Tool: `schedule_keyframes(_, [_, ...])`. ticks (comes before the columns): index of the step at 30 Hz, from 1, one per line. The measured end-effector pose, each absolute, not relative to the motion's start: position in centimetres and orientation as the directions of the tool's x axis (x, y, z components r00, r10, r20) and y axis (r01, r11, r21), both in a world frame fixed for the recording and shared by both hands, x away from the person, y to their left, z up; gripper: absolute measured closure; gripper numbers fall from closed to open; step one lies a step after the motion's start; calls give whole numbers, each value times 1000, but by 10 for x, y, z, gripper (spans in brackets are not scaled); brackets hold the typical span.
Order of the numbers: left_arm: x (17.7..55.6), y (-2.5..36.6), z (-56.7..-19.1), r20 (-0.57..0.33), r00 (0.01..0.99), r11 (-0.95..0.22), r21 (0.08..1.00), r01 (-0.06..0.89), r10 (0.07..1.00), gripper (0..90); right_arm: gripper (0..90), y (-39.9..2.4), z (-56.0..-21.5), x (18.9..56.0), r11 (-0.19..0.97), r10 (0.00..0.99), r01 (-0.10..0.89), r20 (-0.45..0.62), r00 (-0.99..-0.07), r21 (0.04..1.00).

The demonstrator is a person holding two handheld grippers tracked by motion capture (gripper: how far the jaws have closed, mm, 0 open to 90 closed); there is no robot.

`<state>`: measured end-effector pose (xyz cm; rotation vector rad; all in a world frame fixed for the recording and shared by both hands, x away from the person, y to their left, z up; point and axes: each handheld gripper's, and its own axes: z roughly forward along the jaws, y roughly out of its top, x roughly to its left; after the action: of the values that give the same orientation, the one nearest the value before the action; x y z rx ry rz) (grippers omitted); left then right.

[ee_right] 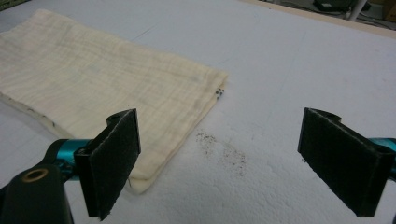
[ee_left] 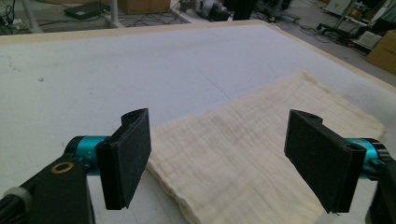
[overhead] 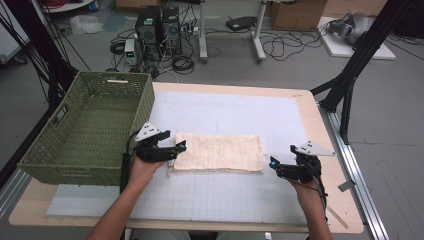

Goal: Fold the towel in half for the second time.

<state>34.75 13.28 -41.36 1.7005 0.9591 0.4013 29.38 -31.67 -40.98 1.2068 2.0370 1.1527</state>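
At the near edge of the table, a person's two forearms come up from the bottom of the high view, each hand holding a two-jaw gripper. Between them lies a folded cream cloth (overhead: 219, 153), a long flat rectangle resting on the white gridded mat (overhead: 230, 200) that covers most of the tabletop.

To the left, the left gripper (overhead: 176, 148) reaches the cloth's short left end. Its own view shows the black pads (ee_left: 125, 156) spread wide, with the cloth's corner lying below and between them; nothing is pinched. On the right side, the right gripper (overhead: 273, 163) sits just beside the cloth's lower right corner. Its jaws too stand wide apart over bare mat, with the stacked cloth edge (ee_right: 116, 88) near one pad and a small dark smudge (ee_right: 224, 149) on the mat.

Judging from this, the folding looks done: the layers are neatly stacked and both grippers are released. What seems left is to take hold of the cloth and move it, probably into the green woven basket (overhead: 50, 150), which stands at the table's left edge, well apart from the cloth, and appears to hold nothing.

Farther back, the pale wooden table rim (overhead: 310, 107) frames the mat. Beyond it is a grey floor with tangled cables, two dark computer towers (overhead: 159, 25), white desk legs, cardboard boxes, and black frame struts (overhead: 357, 60) at both sides.
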Motion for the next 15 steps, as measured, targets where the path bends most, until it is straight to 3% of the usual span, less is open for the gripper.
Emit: schedule_keyframes(15, [388, 129, -415, -189, 560, -98, 891, 443, 807, 335, 125, -304, -417, 299, 290, 845, 470, 8, -534, 834])
